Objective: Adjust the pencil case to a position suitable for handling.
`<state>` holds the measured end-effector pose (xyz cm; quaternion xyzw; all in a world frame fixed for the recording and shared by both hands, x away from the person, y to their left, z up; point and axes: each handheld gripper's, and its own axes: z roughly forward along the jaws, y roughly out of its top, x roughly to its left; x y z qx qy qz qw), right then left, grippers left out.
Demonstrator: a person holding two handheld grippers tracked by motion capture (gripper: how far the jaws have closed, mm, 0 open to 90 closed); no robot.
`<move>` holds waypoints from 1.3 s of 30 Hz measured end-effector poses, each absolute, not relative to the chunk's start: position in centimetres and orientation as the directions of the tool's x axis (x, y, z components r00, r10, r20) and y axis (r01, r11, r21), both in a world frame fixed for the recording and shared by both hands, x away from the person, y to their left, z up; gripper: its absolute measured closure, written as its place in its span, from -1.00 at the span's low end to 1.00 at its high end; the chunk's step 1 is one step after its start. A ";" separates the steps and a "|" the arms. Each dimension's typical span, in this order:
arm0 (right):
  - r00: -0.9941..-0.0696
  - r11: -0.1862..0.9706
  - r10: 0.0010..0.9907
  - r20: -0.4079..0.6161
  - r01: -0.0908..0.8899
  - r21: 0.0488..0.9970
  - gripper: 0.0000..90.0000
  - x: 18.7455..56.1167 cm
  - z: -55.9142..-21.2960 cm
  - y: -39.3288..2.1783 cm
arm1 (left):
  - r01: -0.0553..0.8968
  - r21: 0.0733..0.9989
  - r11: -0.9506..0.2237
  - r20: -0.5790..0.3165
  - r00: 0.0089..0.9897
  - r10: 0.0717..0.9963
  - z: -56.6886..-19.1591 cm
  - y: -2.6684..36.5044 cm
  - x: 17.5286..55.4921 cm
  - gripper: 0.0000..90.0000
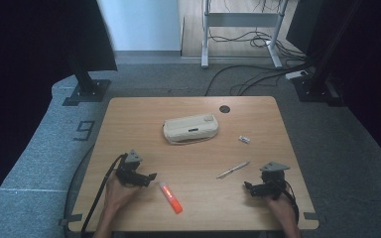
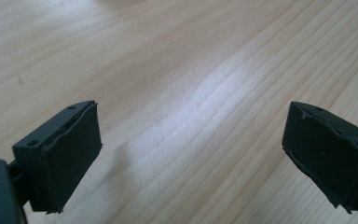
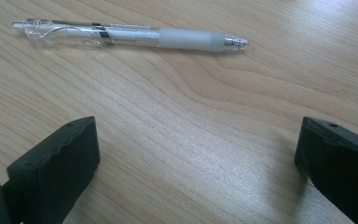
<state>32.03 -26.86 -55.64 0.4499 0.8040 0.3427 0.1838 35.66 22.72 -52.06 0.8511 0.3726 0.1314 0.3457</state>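
Orange marker (image 1: 170, 197) nr left gripper (image 1: 151, 177) (label unreadable), pen (image 1: 233, 169), case (image 1: 190, 128)

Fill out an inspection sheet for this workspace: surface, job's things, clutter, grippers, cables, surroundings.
Surface: light wooden table, bare between things.
Job's things: orange marker lying near the left gripper; clear plastic pen ahead of the right gripper.
Clutter: closed beige pencil case mid-table; small white object, too small to identify.
Grippers: both held low over the table, jaws wide apart, nothing between them.
Cables: black cable trailing from the left gripper; floor cables behind the table.
Surroundings: grey carpet, metal desk frame.
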 end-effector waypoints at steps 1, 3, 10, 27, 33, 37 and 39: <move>-0.527 0.360 0.849 0.013 0.598 0.716 -1.00 32.0 -55.6 -26.9 | 0.543 0.686 -0.483 -0.038 0.691 0.722 -51.9 22.6 35.9 -0.90; -0.528 0.360 0.849 0.013 0.597 0.716 -1.00 32.0 -55.6 -26.9 | 0.542 0.687 -0.485 -0.041 0.694 0.719 -51.6 22.5 36.3 -0.90; -0.528 0.360 0.849 0.013 0.597 0.716 -1.00 32.0 -55.6 -26.9 | 0.530 0.687 -0.498 -0.045 0.714 0.699 -50.9 21.6 37.7 -0.90; -0.528 0.360 0.849 0.013 0.597 0.717 -1.00 32.0 -55.6 -26.9 | 0.506 0.666 -0.548 -0.044 0.761 0.648 -49.8 18.6 42.0 -0.86; -0.527 0.360 0.849 0.013 0.598 0.716 -1.00 32.0 -55.6 -26.9 | 0.511 0.674 -0.534 -0.088 0.773 0.628 -49.6 17.8 43.6 -0.82; -0.527 0.360 0.850 0.013 0.598 0.716 -1.00 32.0 -55.6 -26.9 | 0.501 0.667 -0.551 -0.069 0.779 0.623 -49.6 17.4 44.3 -0.81; -0.527 0.360 0.850 0.013 0.598 0.716 -1.00 32.0 -55.6 -26.9 | 0.506 0.666 -0.548 -0.081 0.779 0.622 -49.5 17.3 44.7 -0.80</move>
